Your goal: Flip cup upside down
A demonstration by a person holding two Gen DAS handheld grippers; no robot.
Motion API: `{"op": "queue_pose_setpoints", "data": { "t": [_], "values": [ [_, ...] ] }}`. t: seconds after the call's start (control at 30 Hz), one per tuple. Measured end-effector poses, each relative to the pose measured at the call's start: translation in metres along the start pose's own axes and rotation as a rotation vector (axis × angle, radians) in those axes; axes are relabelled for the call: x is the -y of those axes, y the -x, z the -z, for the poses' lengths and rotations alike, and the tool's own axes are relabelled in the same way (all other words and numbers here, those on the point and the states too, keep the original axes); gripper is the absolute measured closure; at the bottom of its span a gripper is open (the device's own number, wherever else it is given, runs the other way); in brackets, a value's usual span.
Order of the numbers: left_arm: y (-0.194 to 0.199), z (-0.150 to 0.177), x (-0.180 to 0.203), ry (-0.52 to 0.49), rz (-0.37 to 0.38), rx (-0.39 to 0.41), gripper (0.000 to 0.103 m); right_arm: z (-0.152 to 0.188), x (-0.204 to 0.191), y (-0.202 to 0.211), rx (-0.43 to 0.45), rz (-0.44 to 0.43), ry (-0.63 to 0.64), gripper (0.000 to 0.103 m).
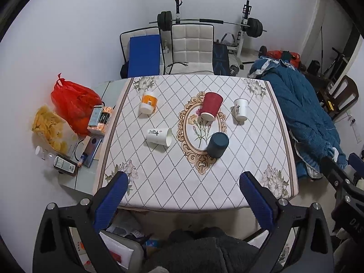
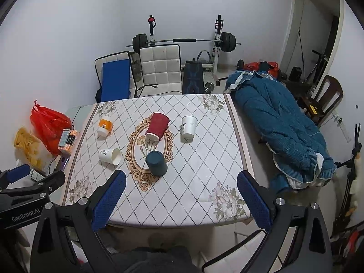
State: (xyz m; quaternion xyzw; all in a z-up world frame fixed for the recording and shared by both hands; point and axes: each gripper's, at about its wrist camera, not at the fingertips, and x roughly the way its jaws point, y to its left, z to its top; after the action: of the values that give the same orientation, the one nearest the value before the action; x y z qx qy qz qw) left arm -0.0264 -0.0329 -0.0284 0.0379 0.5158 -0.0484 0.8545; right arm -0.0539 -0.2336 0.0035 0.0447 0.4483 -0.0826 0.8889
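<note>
Several paper cups lie or stand on the patterned tablecloth [image 1: 250, 154]. A white cup [image 1: 159, 133] lies on its side, mouth to the right. An orange-and-white cup [image 1: 148, 103], a red cup [image 1: 211, 106], a white cup [image 1: 240, 109] and a dark blue cup [image 1: 218, 145] stand mouth down. They also show in the right wrist view: white lying cup [image 2: 110, 156], orange cup [image 2: 105, 125], red cup [image 2: 157, 126], white cup [image 2: 188, 127], dark blue cup [image 2: 156, 163]. My left gripper [image 1: 184, 182] and right gripper [image 2: 181, 180] are open and empty above the table's near edge.
A side shelf at the left holds a red bag [image 1: 72, 104], a snack bag [image 1: 51, 129] and small boxes. Two chairs [image 1: 192, 47] and a barbell rack stand behind the table. A blue quilt [image 2: 279, 122] lies to the right.
</note>
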Motion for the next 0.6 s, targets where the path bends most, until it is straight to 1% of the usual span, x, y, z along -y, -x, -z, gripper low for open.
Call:
{"op": "queue_pose_setpoints", "data": {
  "t": [0.2, 0.37, 0.6],
  "values": [
    [-0.006, 0.000, 0.002, -0.006, -0.004, -0.015, 0.003, 0.001, -0.001, -0.009, -0.018, -0.011, -0.005, 0.003],
    [-0.007, 0.000, 0.003, -0.008, -0.005, -0.016, 0.003, 0.000, -0.002, -0.013, -0.025, -0.016, -0.002, 0.003],
    [-0.014, 0.000, 0.003, -0.005, -0.026, -0.012, 0.003, 0.000, 0.002, -0.016, -0.032, -0.015, -0.005, 0.003]
  ]
}}
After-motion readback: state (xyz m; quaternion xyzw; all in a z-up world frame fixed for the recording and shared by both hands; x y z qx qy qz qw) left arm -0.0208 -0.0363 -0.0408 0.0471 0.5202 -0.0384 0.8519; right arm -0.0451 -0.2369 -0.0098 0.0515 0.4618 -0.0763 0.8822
